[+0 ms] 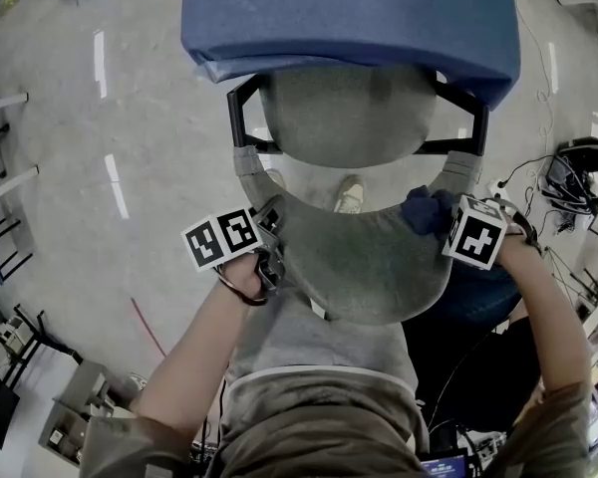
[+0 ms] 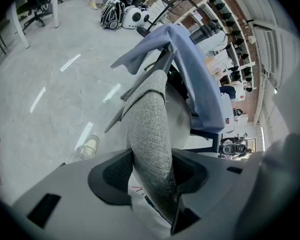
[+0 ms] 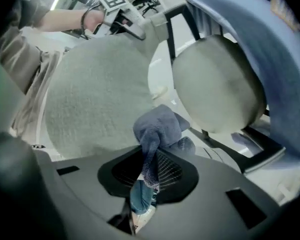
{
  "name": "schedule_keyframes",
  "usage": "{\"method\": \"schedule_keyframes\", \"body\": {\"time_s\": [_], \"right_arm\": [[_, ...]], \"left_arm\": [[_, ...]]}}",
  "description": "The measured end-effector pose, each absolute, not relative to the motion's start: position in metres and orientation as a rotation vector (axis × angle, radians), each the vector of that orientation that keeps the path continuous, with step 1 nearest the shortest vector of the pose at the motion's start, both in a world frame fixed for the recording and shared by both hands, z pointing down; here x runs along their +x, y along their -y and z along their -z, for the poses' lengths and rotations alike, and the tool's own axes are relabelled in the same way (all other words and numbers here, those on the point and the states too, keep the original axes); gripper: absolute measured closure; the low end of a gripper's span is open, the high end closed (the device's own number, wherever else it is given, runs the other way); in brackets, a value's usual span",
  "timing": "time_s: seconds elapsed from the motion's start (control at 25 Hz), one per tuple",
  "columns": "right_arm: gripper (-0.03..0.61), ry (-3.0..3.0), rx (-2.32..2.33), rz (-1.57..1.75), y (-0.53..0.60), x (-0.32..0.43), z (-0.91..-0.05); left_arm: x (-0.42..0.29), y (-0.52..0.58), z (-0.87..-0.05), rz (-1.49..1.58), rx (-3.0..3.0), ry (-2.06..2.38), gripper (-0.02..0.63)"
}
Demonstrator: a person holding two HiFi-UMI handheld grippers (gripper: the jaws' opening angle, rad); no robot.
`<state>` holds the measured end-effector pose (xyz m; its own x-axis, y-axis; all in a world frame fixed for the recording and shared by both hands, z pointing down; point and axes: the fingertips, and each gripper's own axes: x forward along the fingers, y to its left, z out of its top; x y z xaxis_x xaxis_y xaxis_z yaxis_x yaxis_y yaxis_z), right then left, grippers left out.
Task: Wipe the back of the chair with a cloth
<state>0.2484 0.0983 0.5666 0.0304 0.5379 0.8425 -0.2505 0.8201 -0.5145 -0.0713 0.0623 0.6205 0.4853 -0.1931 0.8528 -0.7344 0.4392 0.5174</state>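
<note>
The floor (image 1: 130, 118) is pale, polished concrete with streaks of glare. Past the chair, a blue sheet (image 1: 349, 18) of smooth woven fabric hangs in soft folds over something I cannot make out.

The chair has a rounded grey seat (image 1: 349, 118) on a black frame (image 1: 458, 145). Its back (image 1: 369, 257) is a curved shell padded in coarse, nubby grey weave. It looks firm under the fabric and probably stiff enough to push against, though a chair like this may shift when rubbed, so bracing it makes sense. The rough weave should drag on a cloth, not let it slide.

The cloth (image 3: 157, 129) is a small blue terry rag, bunched and limp, at the top right edge of the back. It is light and floppy, and best held by a gathered fold so that a wad sticks out for wiping.

The left claw (image 2: 150, 171) is partly closed, clamped over the back's left edge. The right claw (image 3: 149, 171) is closed, pinching a fold of the cloth.
</note>
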Motion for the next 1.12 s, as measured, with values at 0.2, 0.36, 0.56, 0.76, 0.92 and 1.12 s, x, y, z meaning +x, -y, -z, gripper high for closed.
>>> {"method": "schedule_keyframes", "body": {"time_s": [0.2, 0.36, 0.56, 0.76, 0.92, 1.12], "right_arm": [[0.499, 1.425, -0.093, -0.599, -0.068, 0.263, -0.578], [0.499, 1.479, -0.125, -0.651, -0.105, 0.230, -0.572], [0.499, 1.671, -0.153, -0.852, -0.150, 0.132, -0.549], [0.499, 1.843, -0.212, -0.843, -0.148, 0.042, -0.520], [0.499, 1.945, -0.230, -0.810, -0.132, -0.001, -0.500], [0.499, 2.064, -0.171, -0.816, -0.126, -0.046, -0.477]], "left_arm": [[-0.071, -0.063, -0.620, -0.426, 1.101, 1.042, 0.397], [-0.072, -0.062, -0.621, -0.410, 1.102, 1.050, 0.396], [-0.073, -0.062, -0.620, -0.386, 1.083, 1.079, 0.400], [-0.073, -0.061, -0.619, -0.387, 1.092, 1.077, 0.399], [-0.074, -0.061, -0.619, -0.381, 1.089, 1.085, 0.400], [-0.074, -0.060, -0.619, -0.374, 1.100, 1.064, 0.395]]}}
